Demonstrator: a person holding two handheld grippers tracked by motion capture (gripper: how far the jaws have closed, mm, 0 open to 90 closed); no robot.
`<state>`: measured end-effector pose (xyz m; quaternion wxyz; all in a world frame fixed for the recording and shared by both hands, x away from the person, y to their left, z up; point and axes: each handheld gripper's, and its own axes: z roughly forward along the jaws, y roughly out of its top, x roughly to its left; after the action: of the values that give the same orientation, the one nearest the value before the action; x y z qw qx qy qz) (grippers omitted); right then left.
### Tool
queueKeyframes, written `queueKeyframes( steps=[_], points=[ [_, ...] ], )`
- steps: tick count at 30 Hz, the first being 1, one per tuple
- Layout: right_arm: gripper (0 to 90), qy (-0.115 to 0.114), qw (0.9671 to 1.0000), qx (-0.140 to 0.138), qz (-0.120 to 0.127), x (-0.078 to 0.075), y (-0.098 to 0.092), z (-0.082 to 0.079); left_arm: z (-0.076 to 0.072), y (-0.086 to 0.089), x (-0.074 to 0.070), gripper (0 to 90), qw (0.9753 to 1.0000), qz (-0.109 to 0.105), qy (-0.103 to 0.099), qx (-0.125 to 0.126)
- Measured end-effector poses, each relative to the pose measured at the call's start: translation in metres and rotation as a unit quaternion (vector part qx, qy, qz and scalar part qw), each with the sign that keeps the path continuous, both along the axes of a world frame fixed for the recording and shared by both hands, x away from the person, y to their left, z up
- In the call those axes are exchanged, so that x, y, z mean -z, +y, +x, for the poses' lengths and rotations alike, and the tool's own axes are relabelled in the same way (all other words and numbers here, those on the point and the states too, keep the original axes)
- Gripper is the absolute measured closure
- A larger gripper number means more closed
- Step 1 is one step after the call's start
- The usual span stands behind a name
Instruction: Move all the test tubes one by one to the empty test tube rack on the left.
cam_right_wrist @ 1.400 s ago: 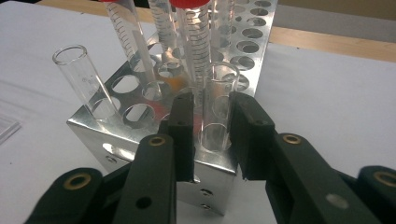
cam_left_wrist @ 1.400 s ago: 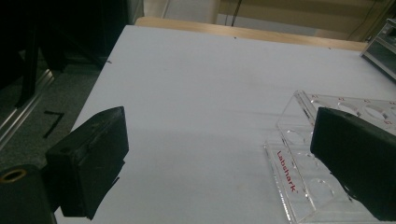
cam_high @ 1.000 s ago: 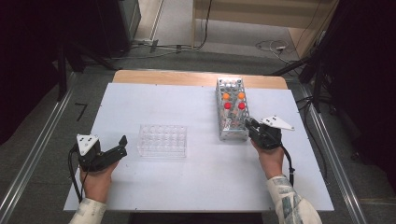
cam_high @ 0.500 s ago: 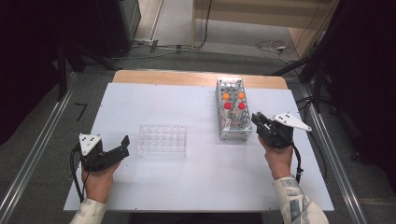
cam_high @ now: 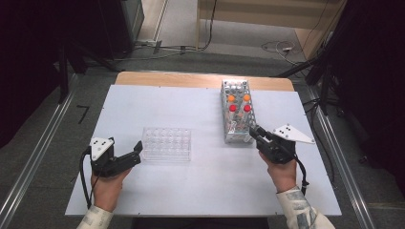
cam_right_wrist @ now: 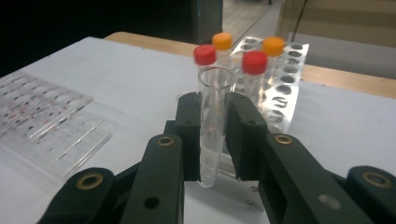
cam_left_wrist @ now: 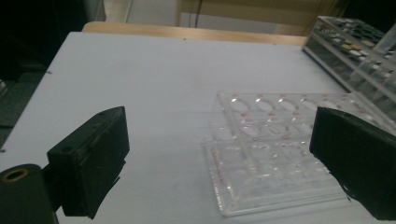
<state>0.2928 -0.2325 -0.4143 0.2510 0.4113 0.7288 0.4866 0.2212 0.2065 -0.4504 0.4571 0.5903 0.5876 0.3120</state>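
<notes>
Beside the near end of the tall tube rack [cam_high: 238,112], the right hand-held gripper [cam_high: 254,131] is clamping an uncapped clear test tube [cam_right_wrist: 213,123] between its two black jaws, which are closing against the tube's sides about halfway down its length. In the right gripper view the tube is standing nearly upright with its open rim above the jaws and its rounded bottom showing below them; whether that bottom is touching the tabletop [cam_high: 157,102] cannot be told. Behind the tube, the tall tube rack [cam_right_wrist: 275,79] is holding two red-capped tubes [cam_right_wrist: 254,63] nearer the gripper and two orange-capped tubes [cam_right_wrist: 273,46] farther back, with open holes along the rest of its top. To the left of the tall tube rack, well apart from it, a low clear tube tray [cam_high: 167,143] is lying flat on the white tabletop, its holes empty. Farther from the tall tube rack, the left hand-held gripper [cam_high: 139,149] is resting just beside the left edge of that tray, its jaws standing wide apart and gripping nothing; in the left gripper view one jaw is sitting over the tray's [cam_left_wrist: 275,154] near right corner and the other over bare tabletop, and whether either is touching the tray cannot be told. A hand [cam_high: 107,188] is holding the left hand-held gripper from the near side of the tabletop.
</notes>
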Motion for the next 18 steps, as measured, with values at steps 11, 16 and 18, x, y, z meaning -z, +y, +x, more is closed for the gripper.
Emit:
queueKeyframes(
  steps=[11,16,18],
  points=[
    [73.3,0.02,0.9985,-0.046,-0.023,0.018,0.032,-0.01,0.004,-0.039,-0.009,5.7,0.9982,0.014,-0.007,0.058],
    [73.3,0.024,0.9972,-0.065,-0.03,0.023,0.045,-0.012,0.009,-0.06,-0.013,6.9,0.9961,0.023,-0.013,0.084],
    [73.3,0.025,0.9967,-0.071,-0.031,0.024,0.05,-0.013,0.011,-0.069,-0.015,9.3,0.9946,0.024,-0.013,0.1]
  ],
)
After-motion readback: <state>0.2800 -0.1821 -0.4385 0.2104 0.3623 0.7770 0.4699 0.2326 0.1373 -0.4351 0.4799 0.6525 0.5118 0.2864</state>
